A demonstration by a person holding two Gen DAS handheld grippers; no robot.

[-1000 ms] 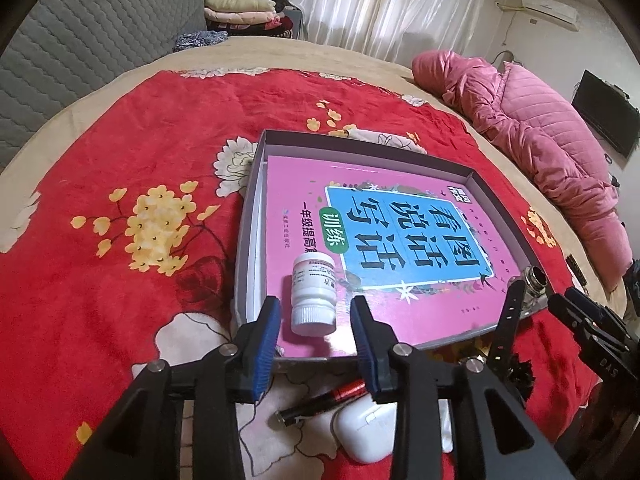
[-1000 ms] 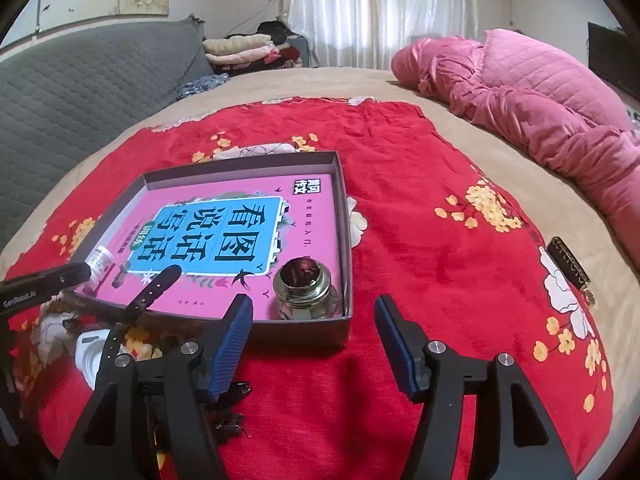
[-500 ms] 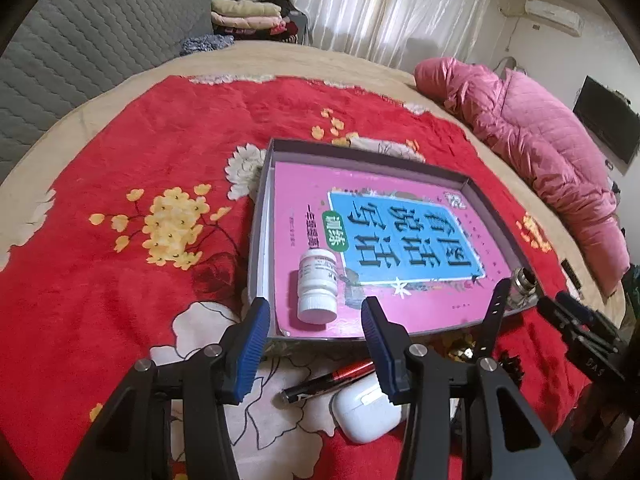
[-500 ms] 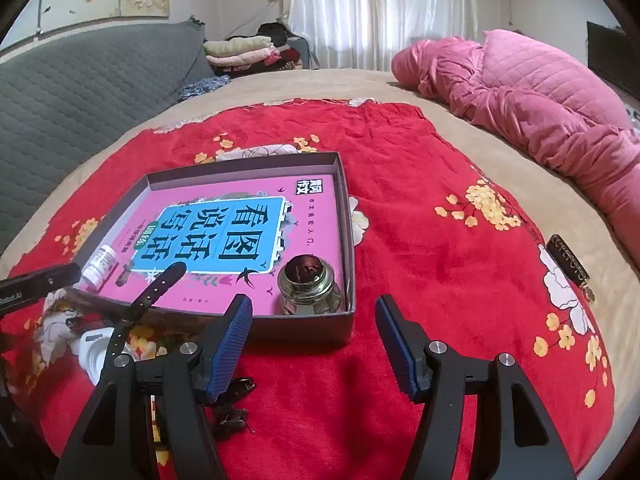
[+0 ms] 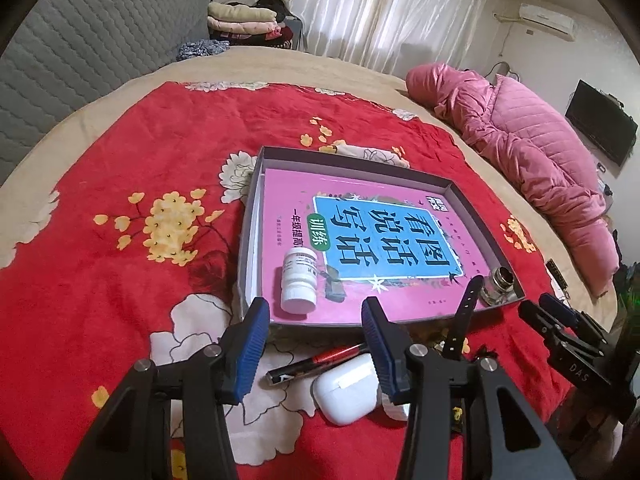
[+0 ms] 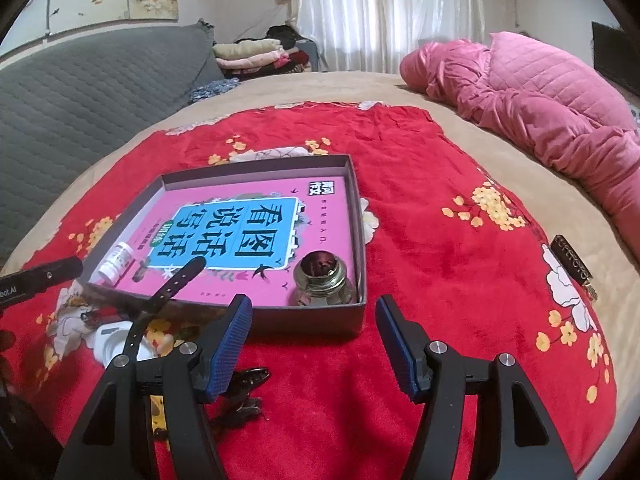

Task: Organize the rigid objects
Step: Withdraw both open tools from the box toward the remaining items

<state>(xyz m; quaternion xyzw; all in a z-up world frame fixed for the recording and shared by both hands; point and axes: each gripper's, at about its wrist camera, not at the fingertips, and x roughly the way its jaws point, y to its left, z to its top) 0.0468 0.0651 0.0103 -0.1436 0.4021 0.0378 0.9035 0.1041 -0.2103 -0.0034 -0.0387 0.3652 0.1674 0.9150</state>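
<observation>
**Bottle and jar in the tray, both claws empty**

Tray (image 5: 472, 208) of grey card sits on a red flowered blanket (image 5: 140, 152), with a pink book (image 5: 360, 276) lying flat inside and covering most of its floor. A white pill bottle (image 5: 298, 280) lies on its side on the book, near the tray's near-left corner. A small glass jar (image 6: 324, 280) stands upright in the near-right corner, mouth up, close to the tray wall.

Left gripper (image 5: 314, 344) hangs just outside the tray's near edge, its blue pads spread apart with nothing between them; the bottle lies beyond the fingertips, untouched. Below it on the blanket lie a black-and-red pen (image 5: 320, 364) and a white earbud case (image 5: 346, 394), close together. A black strap (image 5: 466, 312) rises across the tray's near rim.

Right gripper (image 6: 314, 344) is also spread wide and empty, near the jar's corner.
</observation>
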